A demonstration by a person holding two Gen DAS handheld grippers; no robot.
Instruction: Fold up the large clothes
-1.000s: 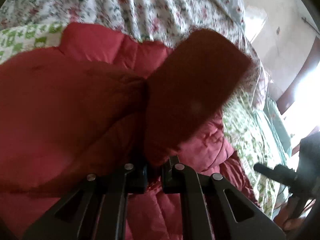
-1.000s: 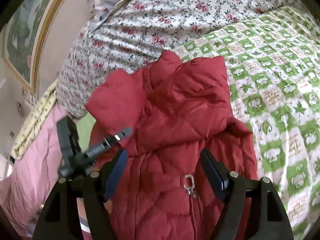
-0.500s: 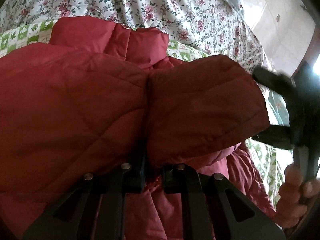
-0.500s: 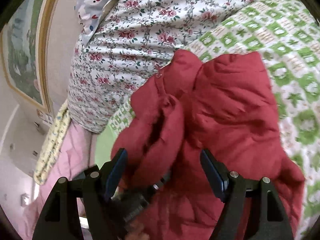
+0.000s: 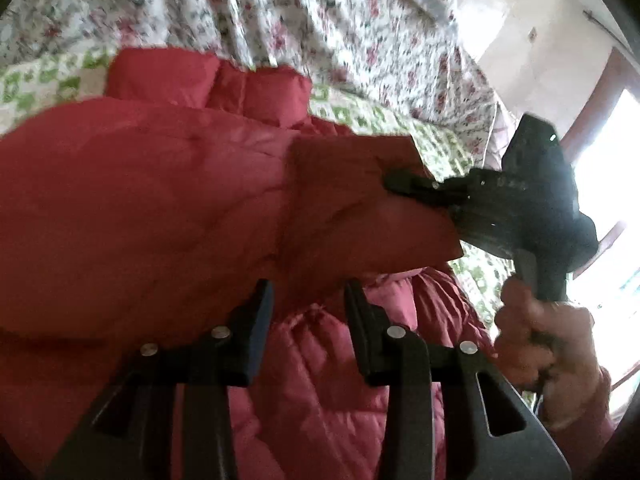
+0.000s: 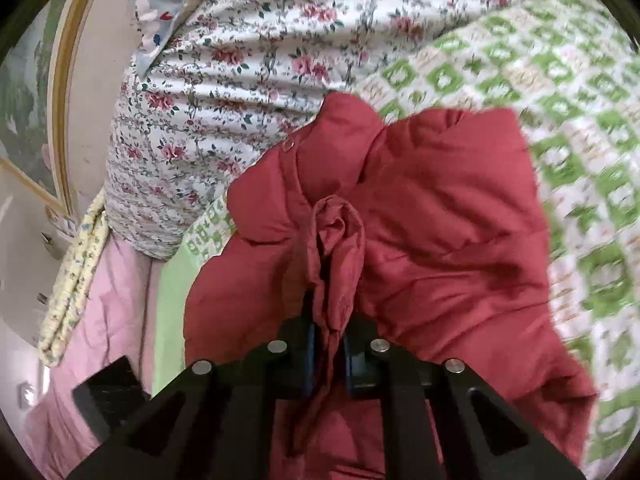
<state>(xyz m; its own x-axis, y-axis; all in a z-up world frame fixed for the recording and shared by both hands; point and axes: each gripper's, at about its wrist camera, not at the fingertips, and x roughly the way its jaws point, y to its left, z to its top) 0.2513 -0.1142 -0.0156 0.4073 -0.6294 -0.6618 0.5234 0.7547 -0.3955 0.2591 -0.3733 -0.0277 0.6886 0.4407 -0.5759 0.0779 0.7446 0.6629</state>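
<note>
Red quilted puffer jacket point(image 5: 152, 200) lies on the green-and-white patterned bedspread point(image 6: 580, 160), sleeve end raised. Left gripper point(image 5: 308, 312): jaws opening, fabric between them but pads not pressing. Right gripper point(image 6: 328, 356): clamped tight on a bunched fold of sleeve point(image 6: 340, 248). Best clear the left fully before the right draws the sleeve across the body, flat.
</note>
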